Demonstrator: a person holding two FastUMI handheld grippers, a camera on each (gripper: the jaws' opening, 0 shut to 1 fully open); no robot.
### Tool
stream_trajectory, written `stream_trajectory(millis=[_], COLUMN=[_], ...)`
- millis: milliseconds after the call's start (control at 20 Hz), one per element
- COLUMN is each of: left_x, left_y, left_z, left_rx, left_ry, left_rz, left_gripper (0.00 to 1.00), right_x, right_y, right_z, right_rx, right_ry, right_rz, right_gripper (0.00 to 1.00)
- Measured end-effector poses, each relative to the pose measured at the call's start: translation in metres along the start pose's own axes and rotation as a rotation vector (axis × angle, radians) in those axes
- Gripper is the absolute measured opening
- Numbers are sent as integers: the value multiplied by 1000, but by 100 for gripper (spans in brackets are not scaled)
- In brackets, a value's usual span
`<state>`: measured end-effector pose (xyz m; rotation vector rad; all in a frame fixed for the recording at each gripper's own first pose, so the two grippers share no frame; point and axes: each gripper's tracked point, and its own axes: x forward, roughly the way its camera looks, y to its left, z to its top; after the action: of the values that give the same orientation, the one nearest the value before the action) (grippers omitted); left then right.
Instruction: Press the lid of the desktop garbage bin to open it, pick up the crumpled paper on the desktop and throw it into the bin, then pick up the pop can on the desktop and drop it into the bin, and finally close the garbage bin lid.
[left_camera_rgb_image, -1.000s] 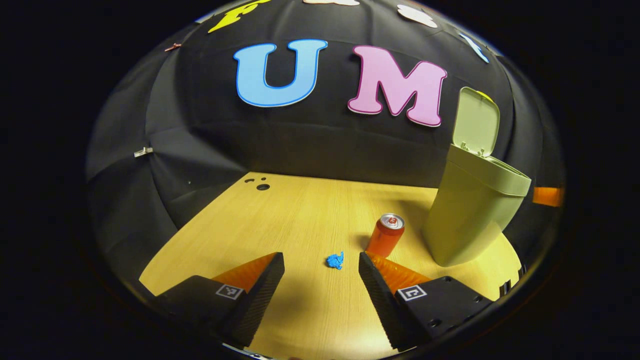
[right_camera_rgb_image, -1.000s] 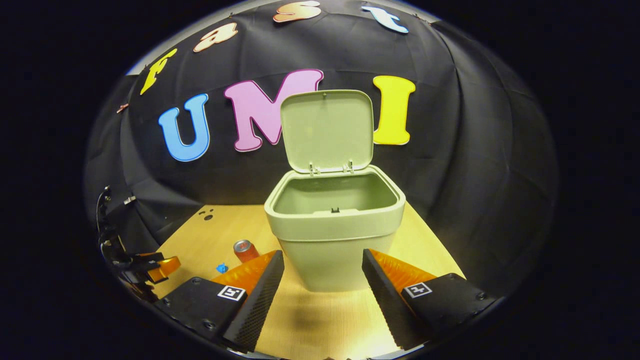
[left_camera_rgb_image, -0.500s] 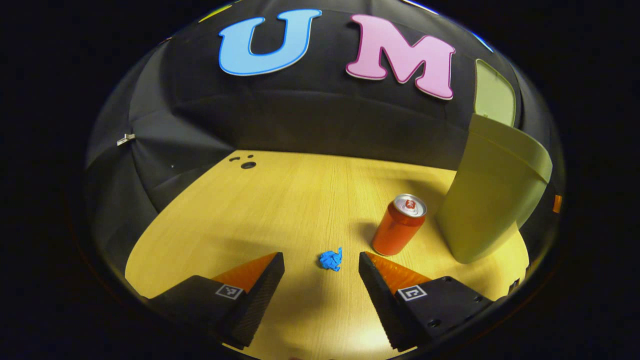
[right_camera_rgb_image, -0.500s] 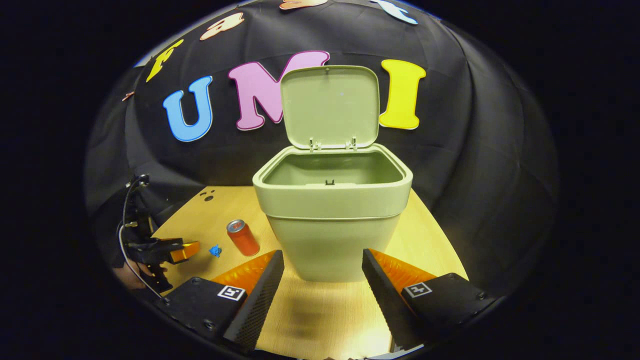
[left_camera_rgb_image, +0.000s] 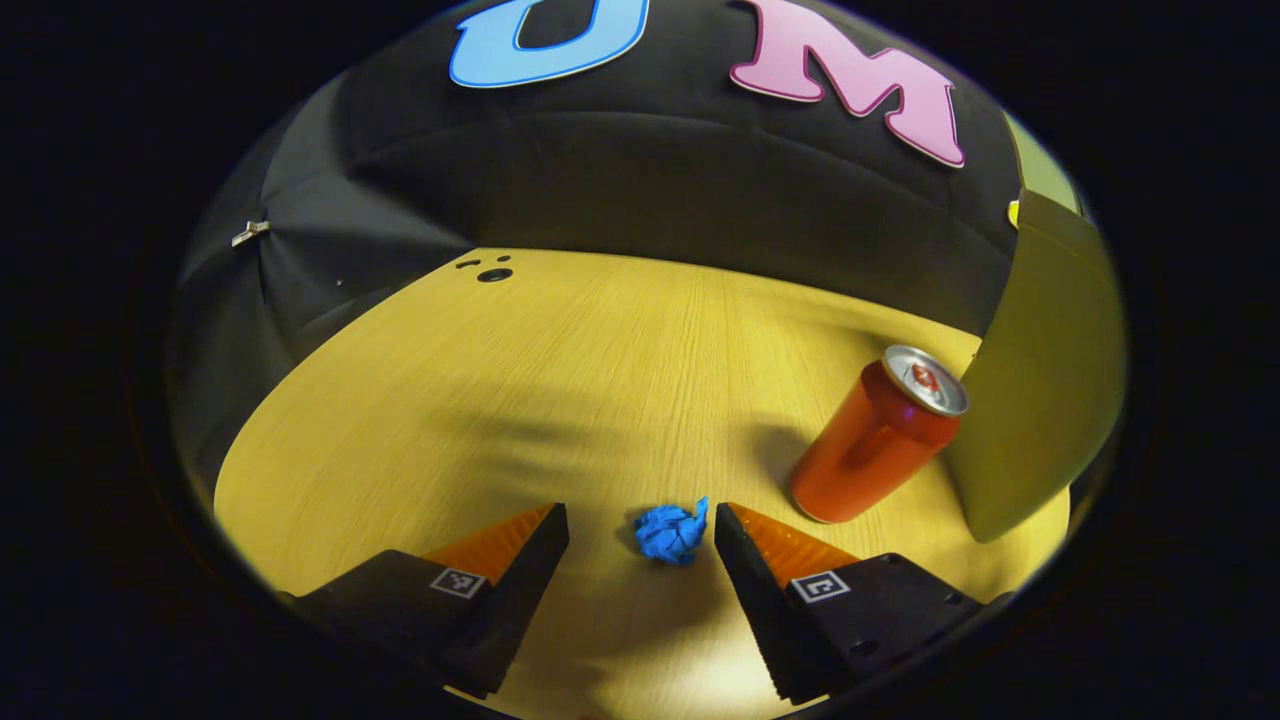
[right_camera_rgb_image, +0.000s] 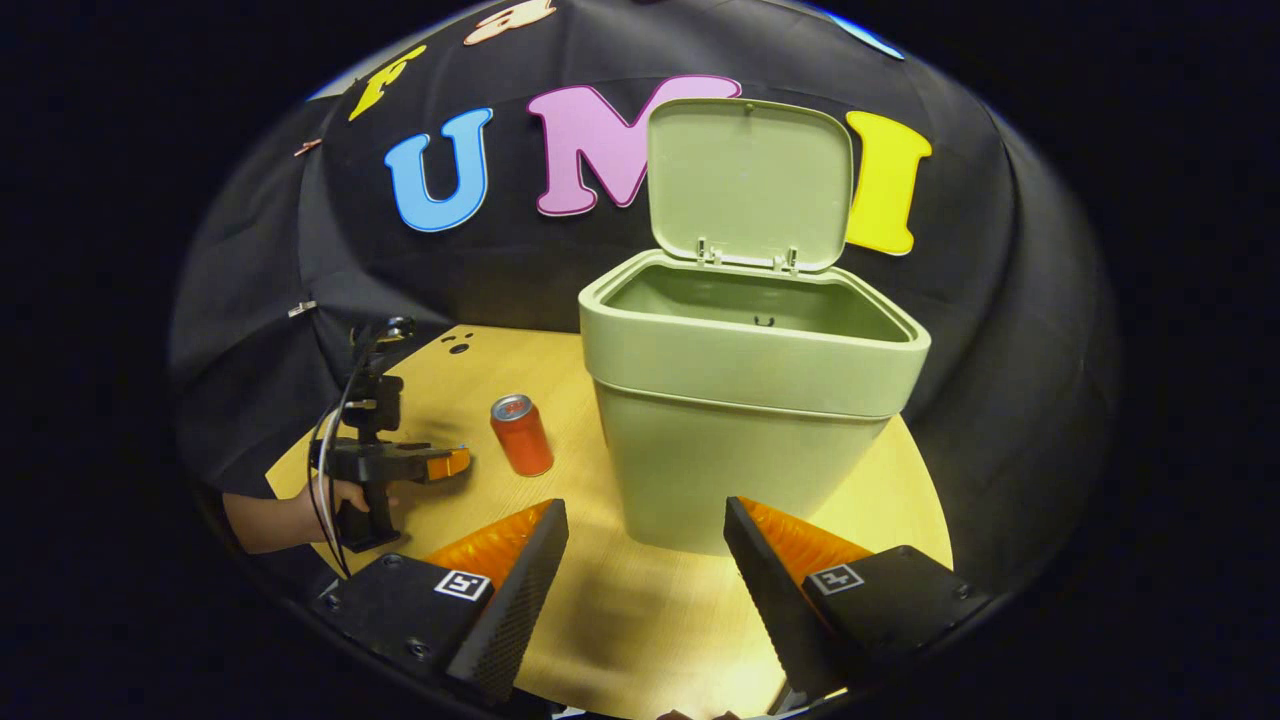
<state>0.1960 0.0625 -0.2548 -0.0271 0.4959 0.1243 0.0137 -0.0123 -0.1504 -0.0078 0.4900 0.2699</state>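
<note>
A small blue crumpled paper (left_camera_rgb_image: 671, 533) lies on the wooden desktop (left_camera_rgb_image: 560, 370), just ahead of and between the fingertips of my open left gripper (left_camera_rgb_image: 640, 530), nearer the right finger. A red pop can (left_camera_rgb_image: 872, 440) stands upright to its right, close to the green bin (left_camera_rgb_image: 1050, 380). In the right gripper view the bin (right_camera_rgb_image: 745, 400) stands with its lid (right_camera_rgb_image: 750, 185) swung up and its inside bare. My right gripper (right_camera_rgb_image: 645, 525) hangs open in front of the bin. The can (right_camera_rgb_image: 521, 435) stands left of the bin, with the left gripper (right_camera_rgb_image: 440, 463) low beside it, held by a hand (right_camera_rgb_image: 340, 495).
Black cloth walls close the booth behind and at both sides. Small holes (left_camera_rgb_image: 494, 274) mark the desktop's far left corner. Open wood stretches left of the paper and can.
My left gripper has moved forward and down until the paper sits at its fingertips; the can and bin loom larger. The right gripper has drifted right and back, the bin now seen lower.
</note>
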Motion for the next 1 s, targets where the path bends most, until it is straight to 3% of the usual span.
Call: stream_trajectory(millis=[300, 650, 1000], left_x=[5, 3, -5], left_y=[-5, -10, -12], left_z=[-9, -11, -8], left_rx=[79, 73, 96], left_ry=[-11, -10, -19], left_rz=[7, 10, -5], left_gripper=[91, 46, 32], right_x=[5, 11, 12], right_y=[8, 7, 8], right_z=[-10, -11, -10], right_rx=[4, 7, 3], right_ry=[28, 39, 36], right_rz=[40, 64, 74], right_gripper=[99, 99, 99])
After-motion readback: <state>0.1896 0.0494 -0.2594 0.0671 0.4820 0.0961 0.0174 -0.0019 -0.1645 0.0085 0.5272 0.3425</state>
